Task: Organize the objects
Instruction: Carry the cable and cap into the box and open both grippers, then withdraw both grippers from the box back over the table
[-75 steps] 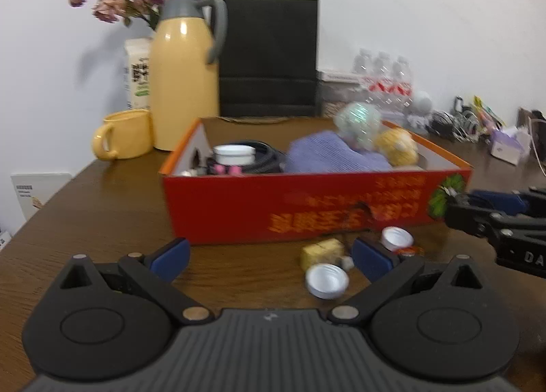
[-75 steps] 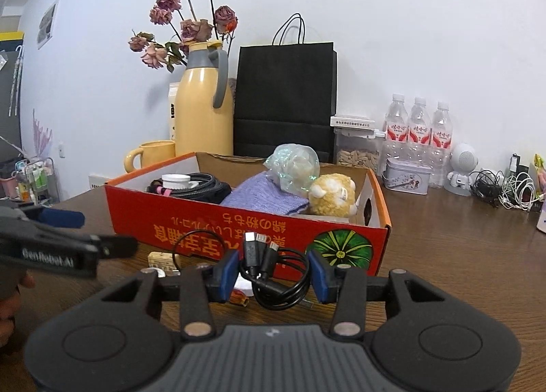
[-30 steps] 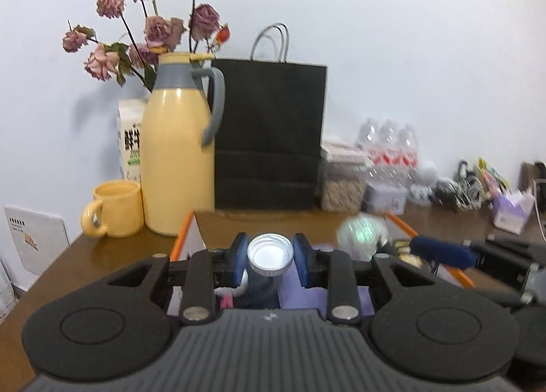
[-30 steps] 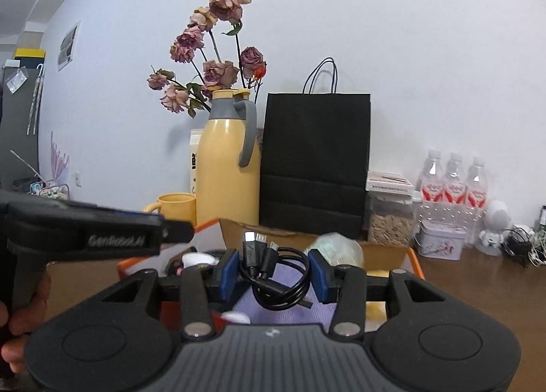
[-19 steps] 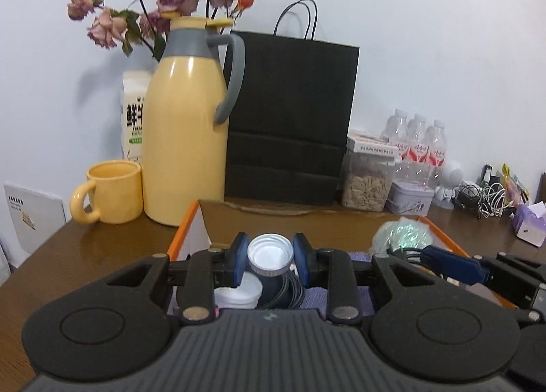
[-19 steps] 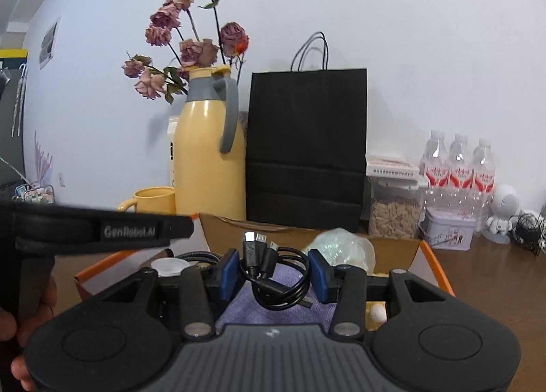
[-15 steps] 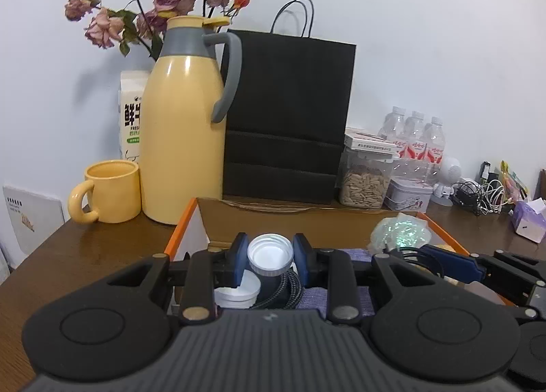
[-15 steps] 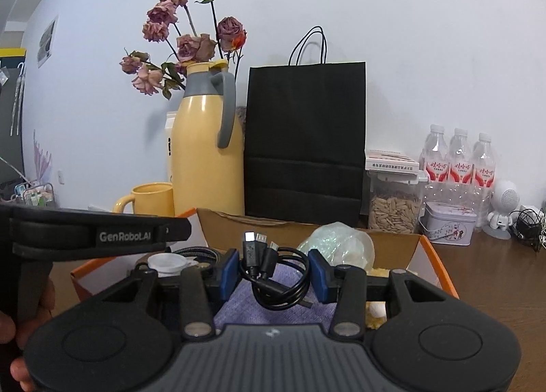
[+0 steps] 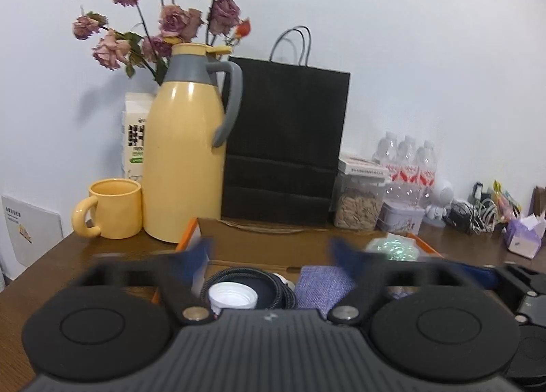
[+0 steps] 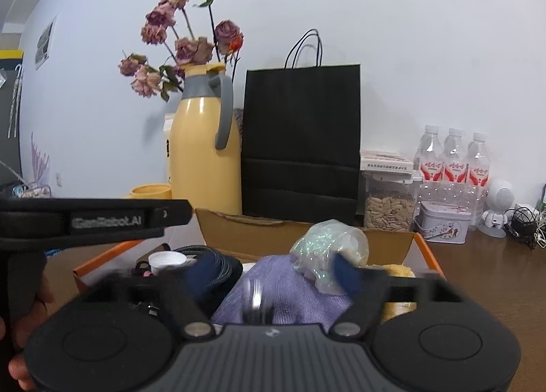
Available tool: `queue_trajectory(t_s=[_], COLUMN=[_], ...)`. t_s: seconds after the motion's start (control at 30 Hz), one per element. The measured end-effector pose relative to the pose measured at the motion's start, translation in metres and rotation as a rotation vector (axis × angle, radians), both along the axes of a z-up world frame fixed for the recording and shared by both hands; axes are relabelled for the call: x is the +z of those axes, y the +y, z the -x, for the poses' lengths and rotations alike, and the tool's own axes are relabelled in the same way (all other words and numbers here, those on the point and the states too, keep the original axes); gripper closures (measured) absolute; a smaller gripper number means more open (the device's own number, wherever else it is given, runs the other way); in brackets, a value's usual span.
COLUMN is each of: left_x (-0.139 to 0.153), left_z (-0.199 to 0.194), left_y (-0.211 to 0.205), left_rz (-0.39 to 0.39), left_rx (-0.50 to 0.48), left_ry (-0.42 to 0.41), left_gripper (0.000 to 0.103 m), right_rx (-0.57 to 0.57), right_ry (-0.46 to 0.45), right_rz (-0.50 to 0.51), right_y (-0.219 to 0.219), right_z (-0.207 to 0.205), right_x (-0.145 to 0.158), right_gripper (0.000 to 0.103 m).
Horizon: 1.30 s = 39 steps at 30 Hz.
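Cap [image 9: 232, 295] — fingers [image 9: 196, 257] opening, empty

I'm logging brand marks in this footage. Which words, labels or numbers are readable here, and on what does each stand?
"GenRobot.AI": on the side of the left gripper, slightly blurred, seen from the right wrist.
Red labels on the three water bottles: characters too small to read.
Carton behind the yellow jug: dark print and a green patch, too blurred to read.
White card at the left edge: small print, unreadable.
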State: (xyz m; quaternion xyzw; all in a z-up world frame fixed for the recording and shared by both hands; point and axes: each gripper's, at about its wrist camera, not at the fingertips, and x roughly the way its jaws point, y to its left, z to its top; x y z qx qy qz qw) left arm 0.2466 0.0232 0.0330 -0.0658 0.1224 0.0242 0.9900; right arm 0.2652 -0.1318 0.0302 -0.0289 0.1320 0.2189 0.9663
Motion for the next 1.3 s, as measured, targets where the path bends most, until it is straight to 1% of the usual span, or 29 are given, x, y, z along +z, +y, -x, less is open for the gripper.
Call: queue_trajectory(t_s=[0.03, 0.17, 0.5, 0.8, 0.9, 1.13, 1.3], left_x=[0.001, 0.004, 0.002, 0.003, 0.003, -0.006, -0.017], left_z=[0.004, 0.008, 0.011, 0.024, 0.031, 0.053, 0.067], left_y=[0.0, -0.002, -0.002, -0.002, -0.003, -0.005, -0.007], left_rz=[-0.007, -0.009, -0.012, -0.009, -0.02, -0.058, -0.087], left_rx=[0.019, 0.022, 0.024, -0.008, -0.018, -0.049, -0.072], left_ry=[-0.026, -0.044, -0.046, -0.064, -0.07, -0.045, -0.005], left_gripper=[0.0, 0.0, 0.0, 0.0, 0.0, 0.0, 0.0], right_rx=[-0.006, -0.007, -0.007, 0.006, 0.009, 0.017, -0.01], right_ry=[-0.011, -0.027, -0.027, -0.044, -0.053, -0.042, 0.008], right_rz=[-0.003, -0.015, -0.018, -0.017, -0.017, 0.004, 0.039], right_y=[-0.001, -0.004, -0.006, -0.011, -0.014, -0.026, -0.041], right_z=[0.002, 0.007, 0.008, 0.02, 0.026, 0.044, 0.056], right_x=[0.001, 0.004, 0.006, 0.009, 0.01, 0.005, -0.007], right_gripper=[0.002, 0.002, 0.001, 0.001, 0.001, 0.0, 0.0])
